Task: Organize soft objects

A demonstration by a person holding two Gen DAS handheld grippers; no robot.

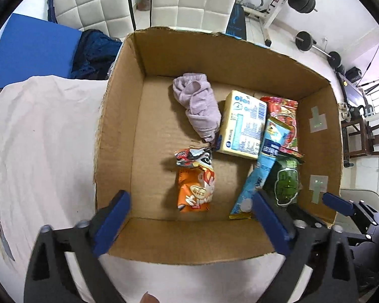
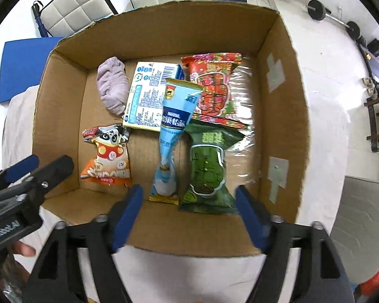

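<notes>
An open cardboard box [image 1: 118,131] [image 2: 60,116] holds a crumpled lilac cloth [image 1: 197,106] [image 2: 112,87], a pale yellow carton [image 1: 242,123] [image 2: 149,98], a red snack bag [image 1: 283,113] [image 2: 214,85], a green snack bag [image 1: 286,181] [image 2: 209,166], a light blue packet [image 1: 260,171] [image 2: 171,136] and an orange panda snack bag [image 1: 195,181] [image 2: 108,159]. My left gripper [image 1: 190,217] is open and empty above the box's near wall. My right gripper [image 2: 189,212] is open and empty over the green bag's near end. The left gripper's fingers [image 2: 22,166] show at the right wrist view's left edge.
The box stands on a white cloth-covered surface [image 1: 43,151] [image 2: 189,277]. A blue mat [image 1: 32,50] [image 2: 20,68] and a dark blue garment [image 1: 96,53] lie beyond it. White quilted chairs [image 1: 101,2] and gym weights [image 1: 305,0] stand behind.
</notes>
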